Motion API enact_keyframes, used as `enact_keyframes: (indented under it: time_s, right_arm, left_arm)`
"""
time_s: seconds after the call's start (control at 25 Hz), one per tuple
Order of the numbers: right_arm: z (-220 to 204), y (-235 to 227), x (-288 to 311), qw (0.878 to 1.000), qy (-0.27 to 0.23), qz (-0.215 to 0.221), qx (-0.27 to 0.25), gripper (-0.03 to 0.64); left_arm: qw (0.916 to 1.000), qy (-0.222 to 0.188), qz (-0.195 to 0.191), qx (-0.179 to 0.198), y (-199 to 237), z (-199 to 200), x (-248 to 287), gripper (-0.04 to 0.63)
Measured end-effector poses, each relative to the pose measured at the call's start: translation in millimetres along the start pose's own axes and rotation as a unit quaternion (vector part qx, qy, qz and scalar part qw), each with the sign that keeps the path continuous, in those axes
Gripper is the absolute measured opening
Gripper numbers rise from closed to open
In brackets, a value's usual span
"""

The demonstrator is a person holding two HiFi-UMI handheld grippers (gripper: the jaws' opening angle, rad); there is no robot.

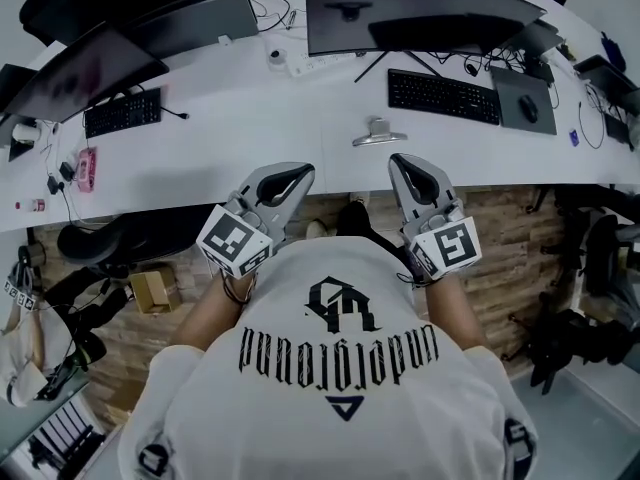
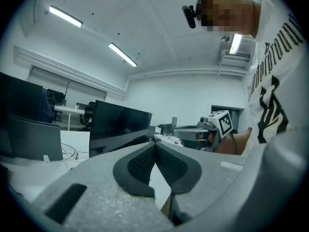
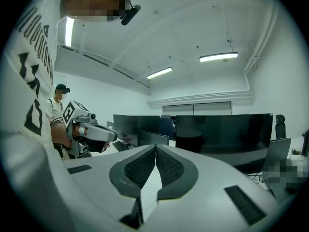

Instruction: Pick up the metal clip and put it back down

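Metal clip [image 1: 378, 133]: lies on the white desk [image 1: 250, 98], ahead of and between the two grippers, touched by neither. Left gripper [image 1: 297, 175] and right gripper [image 1: 400, 161]: jaws clenched tip to tip, with nothing between them. Both are held at the desk's near edge, close to the person's chest, forearms bent, tips pointing forward toward the curved monitor [image 1: 420, 13].
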State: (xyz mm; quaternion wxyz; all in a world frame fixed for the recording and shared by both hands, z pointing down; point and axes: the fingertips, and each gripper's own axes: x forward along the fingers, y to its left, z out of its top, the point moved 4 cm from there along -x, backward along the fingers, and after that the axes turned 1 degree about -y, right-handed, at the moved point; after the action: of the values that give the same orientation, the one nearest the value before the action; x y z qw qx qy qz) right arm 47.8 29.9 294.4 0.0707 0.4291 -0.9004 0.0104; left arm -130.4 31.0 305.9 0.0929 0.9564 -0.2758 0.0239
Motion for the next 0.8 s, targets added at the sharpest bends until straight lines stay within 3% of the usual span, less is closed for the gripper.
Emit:
enact_keyframes:
  time_s: [0.24, 0.52, 0.8]
  right_arm:
    - [-8.2, -18.9, 20.7, 0.999, 0.031, 0.042, 0.001, 0.015]
    - [-15.0, -52.4, 46.9, 0.995, 0.049, 0.082, 0.000, 0.015]
    - [-23.9, -89.0, 75.7, 0.990, 0.062, 0.128, -0.007, 0.017]
  left_arm:
    - [0.9997, -0.012, 0.017, -0.016, 14.0, 6.3, 20.8, 0.015]
    - [0.9992, 0.003, 0.033, -0.022, 31.8, -1.7, 51.3, 0.015]
    - [0.9963, 0.011, 0.080, -0.027, 59.9, -10.2, 80.8, 0.014]
